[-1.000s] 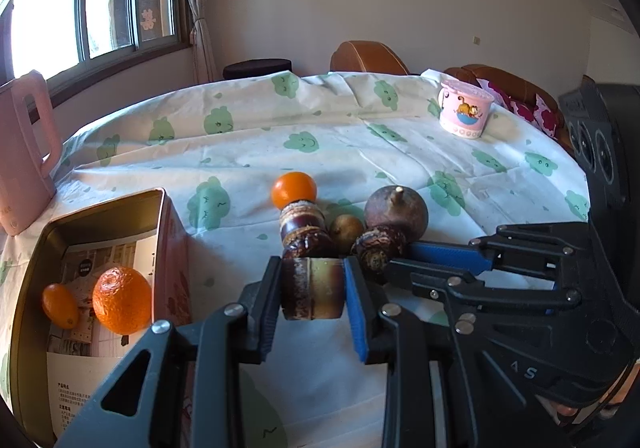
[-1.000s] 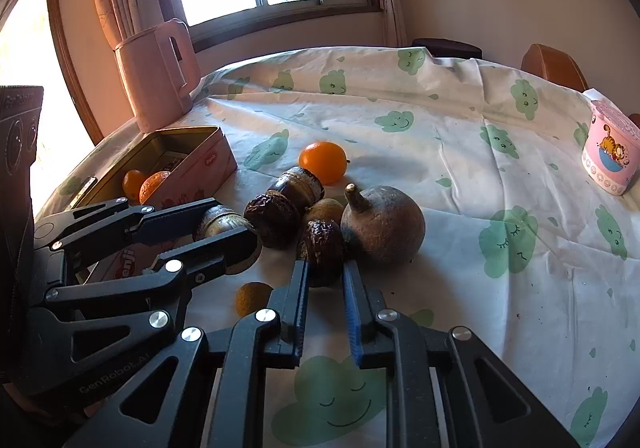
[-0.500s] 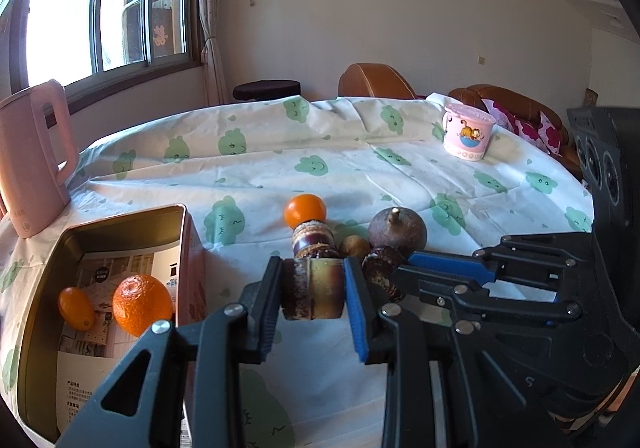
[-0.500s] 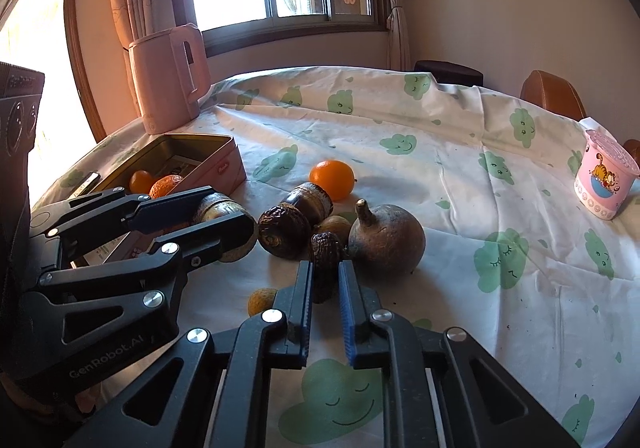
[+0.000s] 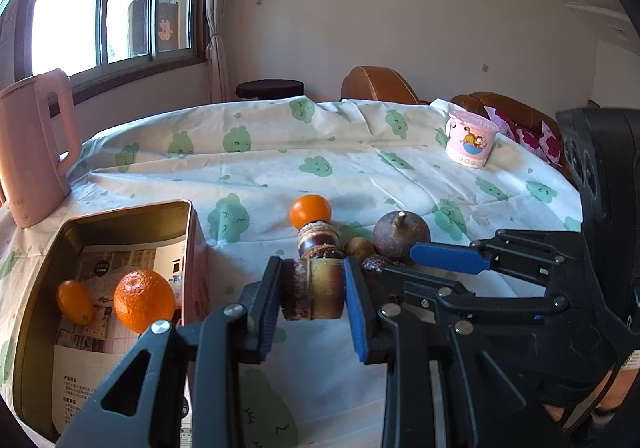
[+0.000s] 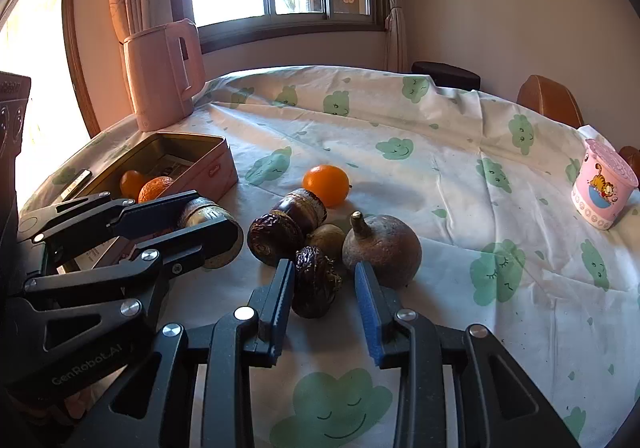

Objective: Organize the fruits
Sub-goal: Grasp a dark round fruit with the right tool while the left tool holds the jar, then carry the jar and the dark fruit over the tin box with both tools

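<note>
The left tongs (image 5: 312, 294) pinch a short brown-and-green banded piece of fruit (image 5: 314, 294) between both blue pads, lifted clear of the cloth and held level, probably so it can be carried sideways to the tin box (image 5: 188, 208) without rolling out. That box sits near the tabletop's (image 5: 280, 168) left edge, open, lined with a printed paper sheet; in it lie a large orange (image 5: 144, 300) and a small oval kumquat (image 5: 75, 301), just beside each other toward the box's near-left part. The rest of its floor shows only paper.

The right tongs (image 6: 324, 306) stand spread around a dark wrinkled fruit (image 6: 316, 282) that rests on the cloth; the left pad looks to be touching or nearly touching it, the right pad stands apart. My guess is this grip is just being lined up, not yet closed.

The loose fruits cluster mid-tabletop: a round brown fruit with a stem (image 6: 382, 250), a small tan one (image 6: 328, 238), another wrinkled dark one (image 6: 274, 238), a banded piece (image 6: 304, 208), and a small orange (image 6: 326, 184) behind them. A pink kettle (image 6: 164, 76) stands at the far-left edge beyond the box, and a pink cartoon cup (image 6: 604, 188) near the right edge, its lid on, contents hidden.
</note>
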